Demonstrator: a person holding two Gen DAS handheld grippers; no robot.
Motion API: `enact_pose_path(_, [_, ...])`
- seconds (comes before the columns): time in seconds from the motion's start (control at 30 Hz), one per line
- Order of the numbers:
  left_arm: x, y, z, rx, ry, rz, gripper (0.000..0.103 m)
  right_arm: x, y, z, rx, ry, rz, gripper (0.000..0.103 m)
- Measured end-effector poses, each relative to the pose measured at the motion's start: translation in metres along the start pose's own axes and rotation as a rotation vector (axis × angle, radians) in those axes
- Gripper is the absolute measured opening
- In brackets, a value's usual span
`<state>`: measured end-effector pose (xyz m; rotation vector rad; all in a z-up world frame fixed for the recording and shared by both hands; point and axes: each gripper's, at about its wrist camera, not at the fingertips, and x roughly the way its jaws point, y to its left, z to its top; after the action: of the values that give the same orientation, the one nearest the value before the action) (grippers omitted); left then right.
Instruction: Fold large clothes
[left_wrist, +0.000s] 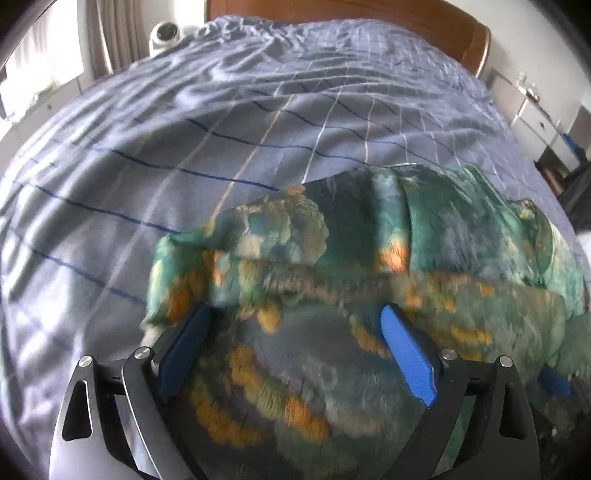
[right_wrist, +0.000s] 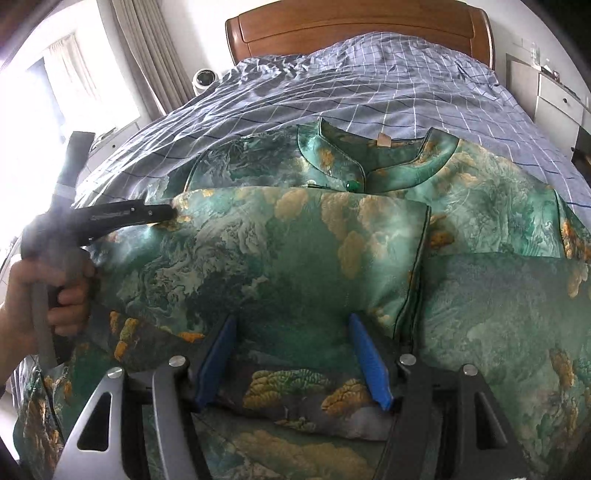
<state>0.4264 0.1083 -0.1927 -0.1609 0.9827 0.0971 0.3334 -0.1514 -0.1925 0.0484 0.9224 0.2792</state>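
Silk dress (right_wrist: 295, 240) looks slippery; both our hand-held grippers, left (left_wrist: 295, 347) and right (right_wrist: 291, 354), gape open, so the fold on the bed (right_wrist: 369, 85) may slide apart.

No legible text anywhere.

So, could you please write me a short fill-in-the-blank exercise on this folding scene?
1. The green garment lies on a ____ with a wooden headboard.
2. The bedding under it is blue-grey with a ____ pattern.
3. At the garment's collar sits a small round ____ button.
4. The right tool has its blue fingers ____ over the fabric.

Missing words: bed; checked; green; open
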Motion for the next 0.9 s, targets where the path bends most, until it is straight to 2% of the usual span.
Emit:
enact_pose_path(0.1, [-0.041,0.002,-0.017,0.044,-0.04,-0.013,0.093,0.001,0.002,0.001,-0.005,0.008,-0.006,0.065])
enact_pose_path(0.33, [-0.146,0.023,-0.112,0.101,-0.094,-0.084,0.094,-0.01,0.006,0.008,-0.022,0.015,-0.021,0.065])
enact_pose_path(0.37, [-0.161,0.027,-0.129,0.104,-0.104,-0.089,0.094,-0.02,0.01,0.011,-0.033,0.01,-0.04,0.067])
enact_pose_path(0.47, [-0.189,0.033,-0.165,0.092,-0.116,-0.089,0.096,-0.059,0.021,0.008,-0.049,-0.055,-0.067,0.083])
enact_pose_path(0.57, [-0.206,0.035,-0.2,0.063,-0.111,-0.091,0.097,-0.109,0.033,-0.013,-0.077,-0.123,-0.069,0.083])
enact_pose_path(0.7, [-0.214,0.028,-0.23,0.081,-0.078,-0.11,0.097,-0.166,0.038,-0.073,-0.075,-0.176,-0.112,0.083])
enact_pose_path(0.9, [-0.228,0.016,-0.257,0.132,-0.073,-0.12,0.097,-0.206,0.029,-0.166,0.018,-0.162,-0.208,0.083])
